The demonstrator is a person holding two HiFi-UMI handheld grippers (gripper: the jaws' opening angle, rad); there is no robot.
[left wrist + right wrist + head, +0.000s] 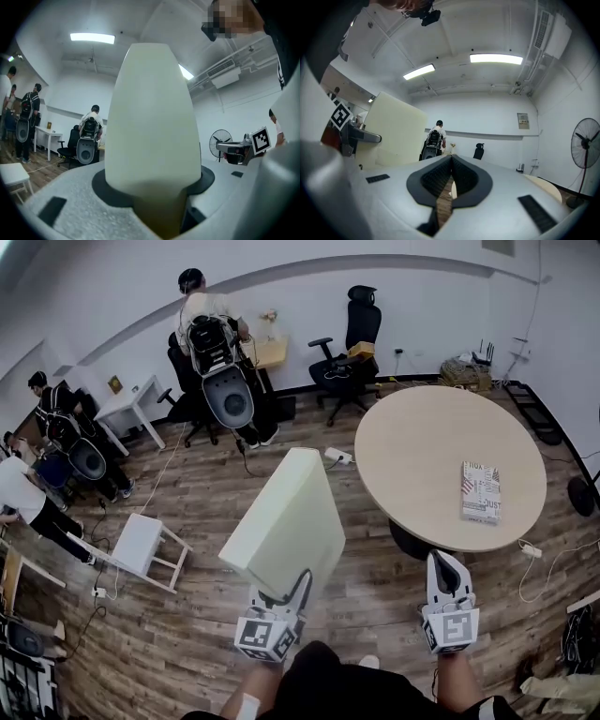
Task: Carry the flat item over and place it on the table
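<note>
Pale cream foam slab (286, 521) sits tilted at the centre of the head view, its lower end wedged between the jaws of the left gripper (279, 594), which clench it from both sides while most of it juts beyond them. The right gripper (446, 570), lower right, has its jaws pressed together on nothing, apart from the slab and just below the round table (412, 456)
</note>
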